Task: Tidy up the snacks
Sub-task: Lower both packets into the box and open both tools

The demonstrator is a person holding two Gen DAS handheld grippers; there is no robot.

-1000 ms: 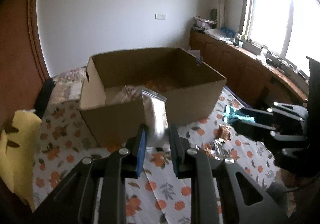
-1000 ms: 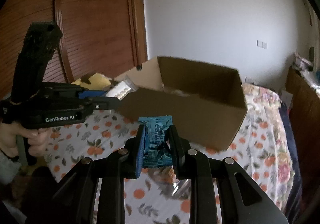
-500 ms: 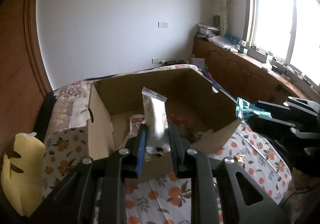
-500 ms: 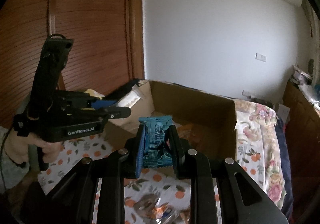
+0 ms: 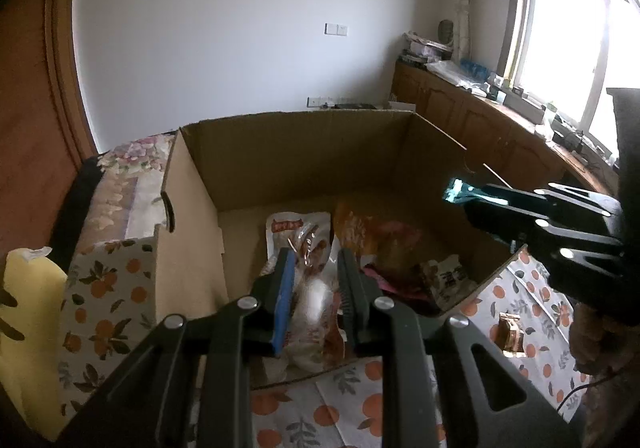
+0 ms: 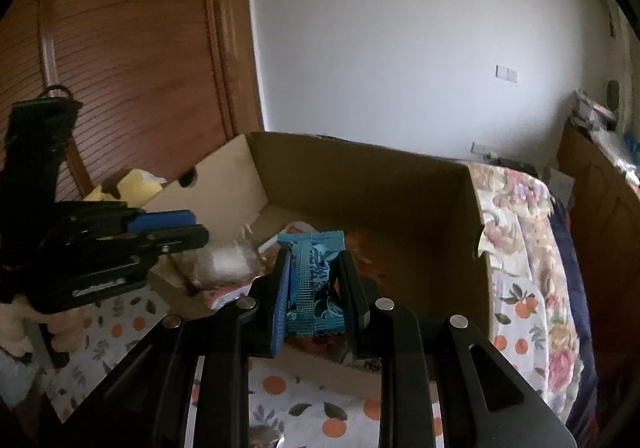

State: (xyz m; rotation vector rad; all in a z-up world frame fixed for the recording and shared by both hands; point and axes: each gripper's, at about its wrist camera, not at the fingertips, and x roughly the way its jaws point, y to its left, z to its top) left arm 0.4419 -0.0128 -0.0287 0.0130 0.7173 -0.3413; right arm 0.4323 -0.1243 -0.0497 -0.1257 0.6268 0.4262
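Observation:
An open cardboard box [image 5: 304, 151] stands on the orange-print cloth and holds several snack packets [image 5: 360, 232]. My left gripper [image 5: 314, 280] is over the box's near edge with its jaws apart; the silver packet [image 5: 316, 296] lies blurred below them inside the box. In the right wrist view the box [image 6: 360, 175] is straight ahead. My right gripper [image 6: 314, 280] is shut on a blue snack packet [image 6: 316, 276] and holds it above the box's near wall. The right gripper also shows in the left wrist view [image 5: 520, 207] at the box's right corner.
A yellow cushion [image 5: 28, 320] lies left of the box. One loose snack [image 5: 510, 332] lies on the cloth [image 5: 360, 408] right of the box. A wooden wardrobe [image 6: 120, 47] stands to the left, and a wooden counter [image 5: 500, 135] under the window to the right.
Both grippers moved forward and down over the box. The left gripper opened and let go of the silver packet, which dropped into the box. The right still holds the blue packet.

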